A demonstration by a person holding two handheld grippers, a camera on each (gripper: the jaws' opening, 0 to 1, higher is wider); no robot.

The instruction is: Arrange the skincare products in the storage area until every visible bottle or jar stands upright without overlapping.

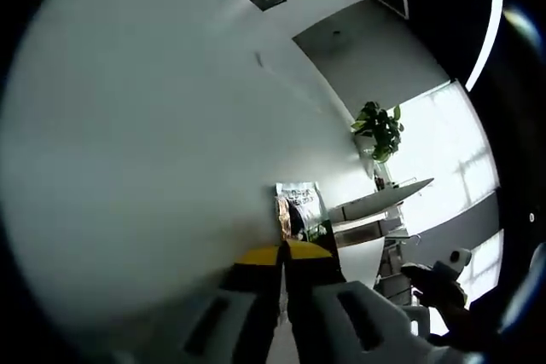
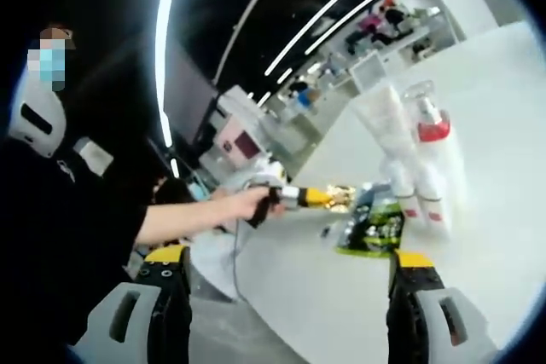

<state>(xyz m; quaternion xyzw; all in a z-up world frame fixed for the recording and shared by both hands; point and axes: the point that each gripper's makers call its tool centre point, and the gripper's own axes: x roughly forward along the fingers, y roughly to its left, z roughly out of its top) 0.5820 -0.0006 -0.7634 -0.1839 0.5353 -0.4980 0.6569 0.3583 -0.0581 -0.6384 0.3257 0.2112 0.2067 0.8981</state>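
Observation:
My left gripper [image 1: 284,255] has its yellow-tipped jaws closed together at the lower edge of a foil pouch [image 1: 299,207] printed in gold, black and green. In the right gripper view a person's hand [image 2: 247,204] holds that left gripper [image 2: 322,198], its tips at the gold corner of the pouch [image 2: 372,226], which stands tilted on the white table [image 2: 495,125]. Behind the pouch are a white tube [image 2: 382,121], a clear bottle with a red cap [image 2: 428,117] and two small white bottles [image 2: 422,198], all upright and close together. My right gripper [image 2: 290,257] is open, well short of them.
The table's near edge [image 2: 256,296] runs below the pouch. A person in black [image 2: 77,210] stands at the left. Desks and shelving [image 2: 247,138] lie beyond. In the left gripper view there are a potted plant [image 1: 380,130] and a white counter [image 1: 384,199] by bright windows.

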